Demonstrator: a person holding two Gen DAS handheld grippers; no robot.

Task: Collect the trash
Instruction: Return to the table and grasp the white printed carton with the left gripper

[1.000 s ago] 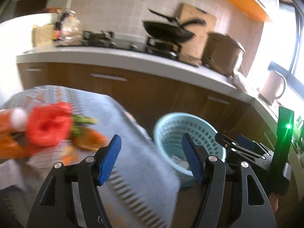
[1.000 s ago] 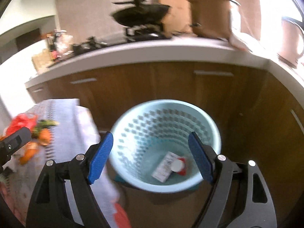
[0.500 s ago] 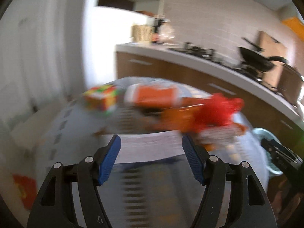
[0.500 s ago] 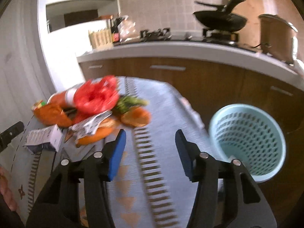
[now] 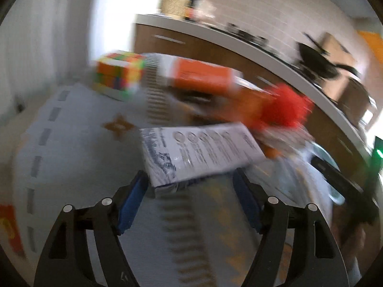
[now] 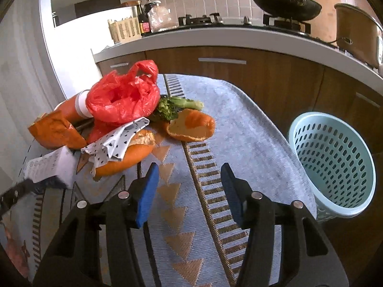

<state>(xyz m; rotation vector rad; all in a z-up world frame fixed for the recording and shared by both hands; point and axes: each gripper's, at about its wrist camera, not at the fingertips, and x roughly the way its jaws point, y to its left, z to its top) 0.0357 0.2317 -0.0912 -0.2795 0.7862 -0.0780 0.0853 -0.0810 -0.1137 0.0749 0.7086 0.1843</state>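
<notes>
A trash pile lies on the grey patterned tablecloth: a red plastic bag, orange peels, broccoli, a spotted paper scrap, an orange bottle and a white printed carton, which also shows in the right wrist view. My left gripper is open, its jaws either side of the carton's near end. My right gripper is open and empty over the cloth, short of the peels. The pale blue trash basket stands on the floor to the right.
A colourful cube sits at the table's far left. A wooden-fronted kitchen counter with a wok and a pot runs behind the table. The table's right edge drops off beside the basket.
Both grippers swung from the basket back over the table. The left has come up close to the white carton. The right has narrowed somewhat and come nearer the peels.
</notes>
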